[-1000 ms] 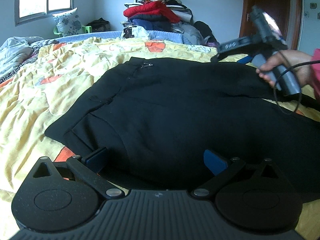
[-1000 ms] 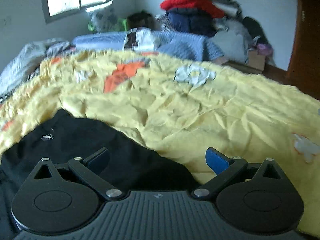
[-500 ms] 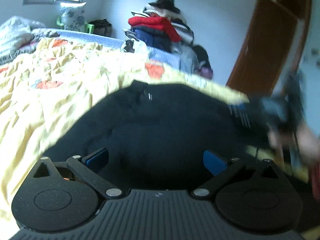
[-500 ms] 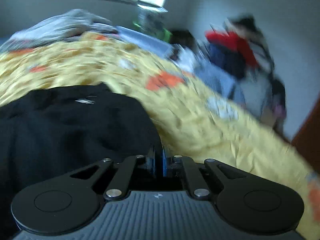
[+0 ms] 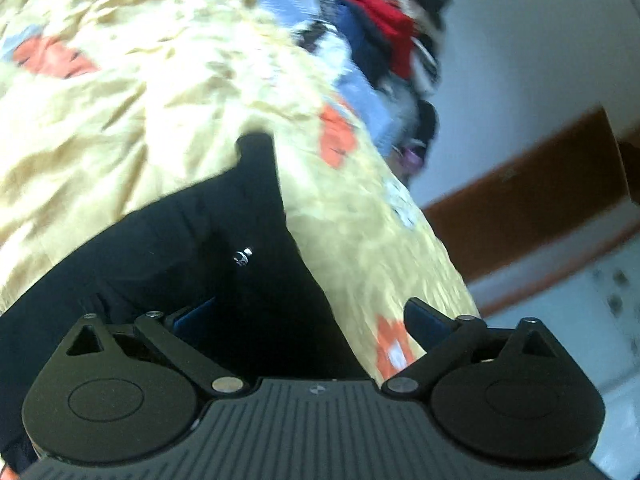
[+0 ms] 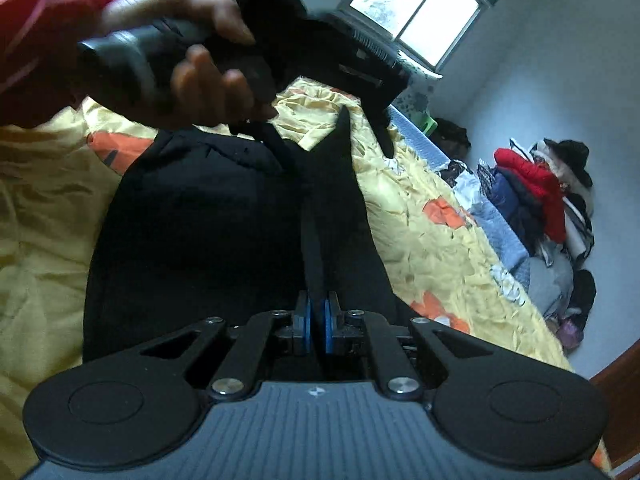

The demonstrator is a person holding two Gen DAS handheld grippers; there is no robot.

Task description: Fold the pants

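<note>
A raised edge of the soft, limp black fabric pants (image 6: pixel 208 216) is pinched at frame centre by the closed right gripper (image 6: pixel 316 330), while the left gripper (image 5: pixel 310 316) is held wide apart, empty, above them.

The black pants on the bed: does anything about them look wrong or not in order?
Nothing looks damaged. The black pants lie on the yellow quilt, and the right gripper has its jaws shut on a fold of them. The left gripper is open above the cloth, in a blurred view.

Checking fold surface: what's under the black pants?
The black fabric pants lie on a wrinkled yellow quilt with orange patches. Whatever is beneath the pants' middle is covered.
</note>
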